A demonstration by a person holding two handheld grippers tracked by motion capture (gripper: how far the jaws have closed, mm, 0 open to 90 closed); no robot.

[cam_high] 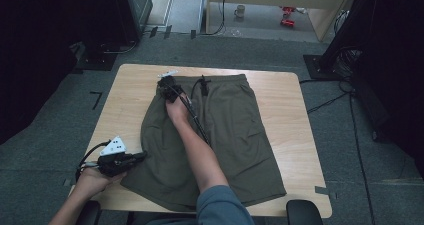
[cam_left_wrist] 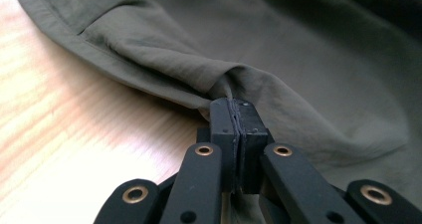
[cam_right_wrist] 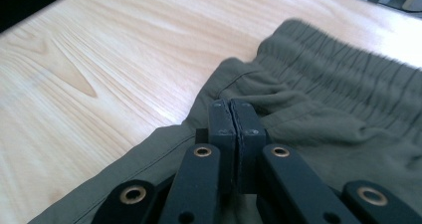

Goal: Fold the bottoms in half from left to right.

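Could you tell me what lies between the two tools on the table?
In the high view, only olive shorts stretch between the left tool and the right tool, each shut on them.

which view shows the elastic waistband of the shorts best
The right gripper view: the gathered waistband sits close up, its ribbing plain, just beyond the right gripper shut on the shorts' corner. The high view shows the whole waistband small, with its drawstring. The left gripper view shows hem fabric instead.

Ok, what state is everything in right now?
Shorts: lying flat on the table, left side pinched at two points.
Left gripper: shut on the hem of the shorts.
Right gripper: shut on the shorts by the waistband corner.
Drawstring: loose on the waistband.
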